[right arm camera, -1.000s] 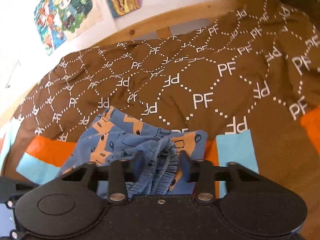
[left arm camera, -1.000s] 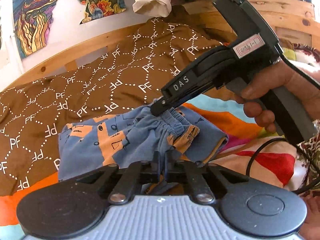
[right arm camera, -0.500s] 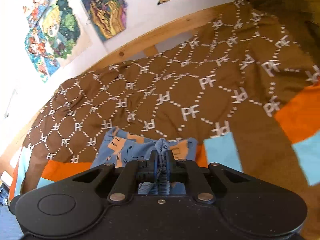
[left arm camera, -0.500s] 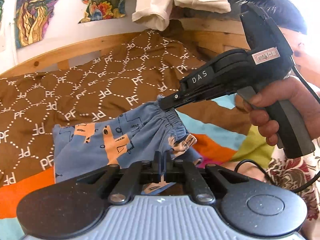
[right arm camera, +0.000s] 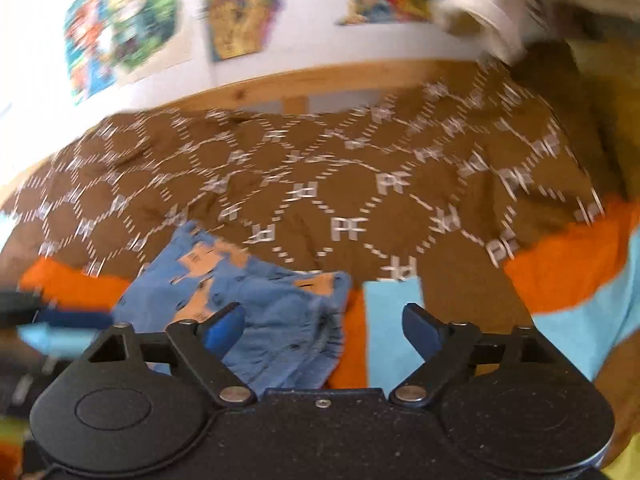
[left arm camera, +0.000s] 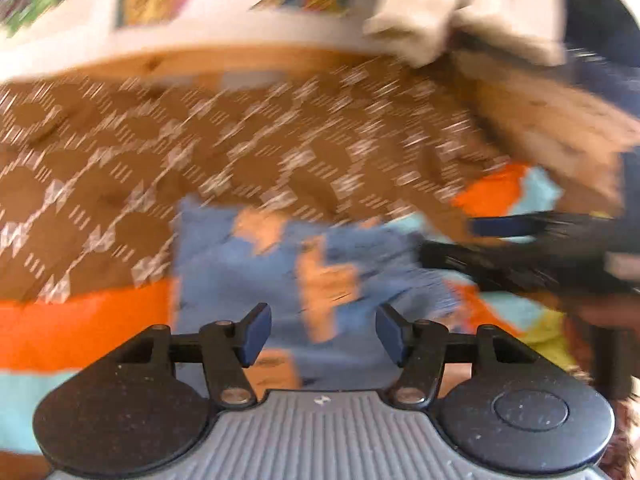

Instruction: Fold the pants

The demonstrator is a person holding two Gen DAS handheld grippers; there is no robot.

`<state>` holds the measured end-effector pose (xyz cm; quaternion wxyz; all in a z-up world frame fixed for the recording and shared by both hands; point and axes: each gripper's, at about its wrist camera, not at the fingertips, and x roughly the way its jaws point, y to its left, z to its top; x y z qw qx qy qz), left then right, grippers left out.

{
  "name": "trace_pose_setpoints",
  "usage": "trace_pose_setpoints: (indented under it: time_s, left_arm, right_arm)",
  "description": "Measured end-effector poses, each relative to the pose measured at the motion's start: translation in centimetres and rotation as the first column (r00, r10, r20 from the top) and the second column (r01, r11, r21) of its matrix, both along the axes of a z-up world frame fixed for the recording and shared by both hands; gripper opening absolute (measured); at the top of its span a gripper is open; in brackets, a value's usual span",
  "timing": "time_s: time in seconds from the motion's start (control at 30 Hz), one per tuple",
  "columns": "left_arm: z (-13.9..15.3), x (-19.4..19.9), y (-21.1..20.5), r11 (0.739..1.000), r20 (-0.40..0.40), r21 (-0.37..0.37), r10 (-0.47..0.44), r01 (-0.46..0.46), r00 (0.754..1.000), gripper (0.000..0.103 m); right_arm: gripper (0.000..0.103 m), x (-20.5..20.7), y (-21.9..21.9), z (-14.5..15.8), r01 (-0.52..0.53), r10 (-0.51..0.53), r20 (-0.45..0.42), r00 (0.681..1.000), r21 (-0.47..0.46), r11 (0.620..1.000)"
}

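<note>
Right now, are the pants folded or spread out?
Folded: the pants lie doubled in a compact bundle on the bedspread, released by both grippers.

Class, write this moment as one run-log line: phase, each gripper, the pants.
phase: release | left gripper: jaws just opened, nothing gripped | right gripper: jaws just opened, nothing gripped | pants: folded, lying on bedspread

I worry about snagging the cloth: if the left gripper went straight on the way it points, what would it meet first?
Probably the blue pants lying on the bed, just ahead of the open left gripper; blur makes depth uncertain.
</note>
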<state>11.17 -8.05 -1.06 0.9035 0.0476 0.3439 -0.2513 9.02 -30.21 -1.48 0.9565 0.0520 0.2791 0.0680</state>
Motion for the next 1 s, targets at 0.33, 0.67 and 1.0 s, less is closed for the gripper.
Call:
trace_pose_setpoints:
  time_s: [0.33,0.67,1.0]
  left_arm:
    - [-2.5,1.2,4.0,0.978,-0.159,0.143,0.176,-0.153,0.971,0.074]
    - [1.9,5.3,2.3,0.983,0.002,0.083,0.166,-0.165,0.986,0.089]
    - [-2.9,13.8,-2.2,0.946,0.069,0.282,0.146,-0.159,0.987,0.090]
  right_arm:
    - [0.102,-3.1,1.9,-2.6,-0.103,0.093,-0.050,0.994,-0.267,0.958]
    - [0.102,1.0,1.7,1.0,-0.074,0.092,0.064,0.994,-0.232,0.970]
    - [0.102,6.9,1.0,-3.3,-0.065,0.062,-0.019,0.998,-0.241,0.968]
